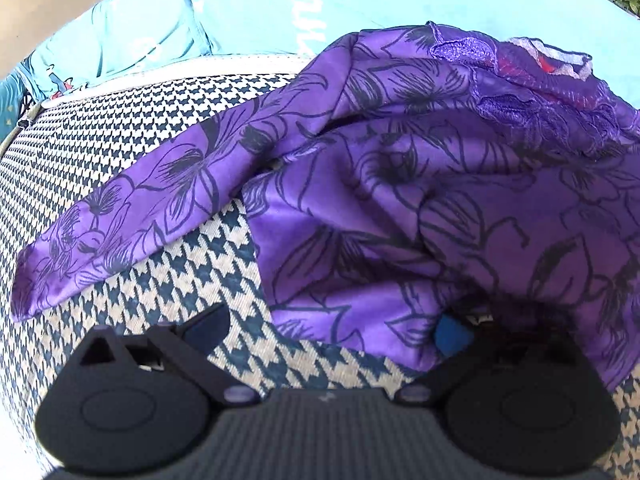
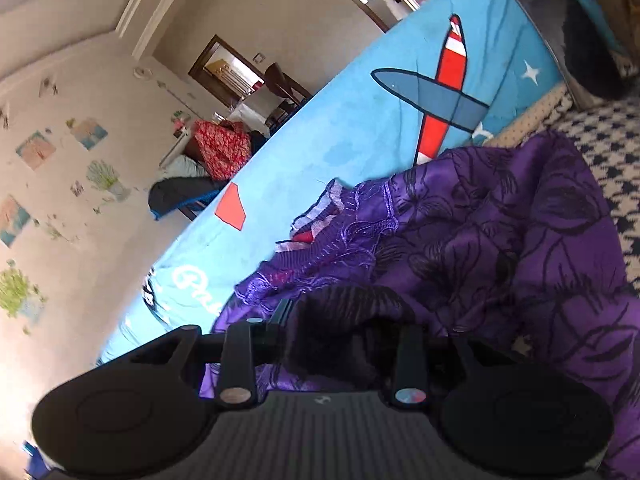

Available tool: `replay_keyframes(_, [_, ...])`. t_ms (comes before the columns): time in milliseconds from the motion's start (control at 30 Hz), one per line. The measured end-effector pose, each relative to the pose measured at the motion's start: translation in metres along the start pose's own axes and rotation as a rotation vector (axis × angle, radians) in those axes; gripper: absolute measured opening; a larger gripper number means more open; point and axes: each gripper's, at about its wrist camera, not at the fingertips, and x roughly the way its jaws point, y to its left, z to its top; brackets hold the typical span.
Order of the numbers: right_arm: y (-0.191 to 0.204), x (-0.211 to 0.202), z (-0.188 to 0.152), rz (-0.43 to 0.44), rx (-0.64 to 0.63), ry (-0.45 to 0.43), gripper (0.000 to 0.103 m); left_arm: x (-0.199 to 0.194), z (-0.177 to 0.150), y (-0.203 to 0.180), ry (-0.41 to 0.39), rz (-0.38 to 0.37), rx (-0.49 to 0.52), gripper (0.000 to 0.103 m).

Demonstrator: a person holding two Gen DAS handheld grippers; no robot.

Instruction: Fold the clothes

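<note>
Purple garment [image 2: 500, 240] bunched between right gripper's [image 2: 332, 344] part-closed fingers

Left wrist view: close, angled steeply down onto the houndstooth surface [image 1: 120, 140] and purple garment [image 1: 400, 200]. Right wrist view: close, tilted, shallower, toward the room wall [image 2: 80, 120]. Shared: garment [image 2: 500, 240], blue cushion [image 1: 260, 8] [image 2: 340, 128].

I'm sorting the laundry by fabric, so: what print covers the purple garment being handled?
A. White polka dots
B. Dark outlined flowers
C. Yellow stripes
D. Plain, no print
B: the shiny purple garment bears dark line-drawn flowers across its folds, with purple lace trim along one edge, as it lies on the houndstooth-patterned surface.
</note>
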Motion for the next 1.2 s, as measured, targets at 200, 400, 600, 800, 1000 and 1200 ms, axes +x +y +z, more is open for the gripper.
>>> replay_keyframes(200, [0.021, -0.010, -0.007, -0.142, -0.247, -0.056, 0.068, 0.000, 0.005, -0.004, -0.010, 0.007, 0.014, 0.103])
replay_keyframes(400, [0.033, -0.024, -0.015, -0.201, -0.376, -0.077, 0.068, -0.005, 0.015, -0.007, -0.058, -0.013, 0.033, 0.103])
replay_keyframes(600, [0.043, -0.034, -0.027, -0.312, -0.553, -0.086, 0.083, -0.009, 0.022, -0.008, -0.072, -0.046, 0.013, 0.103])
replay_keyframes(800, [0.054, -0.050, -0.037, -0.136, -0.617, -0.075, 0.083, -0.014, 0.026, -0.015, -0.113, -0.031, 0.040, 0.103])
replay_keyframes(1000, [0.081, -0.036, -0.074, 0.044, -0.756, 0.064, 0.083, -0.013, 0.029, -0.011, -0.109, -0.058, 0.009, 0.103])
replay_keyframes(1200, [0.096, -0.001, -0.119, 0.046, -0.887, 0.191, 0.083, -0.013, 0.034, -0.006, -0.101, -0.085, -0.026, 0.103])
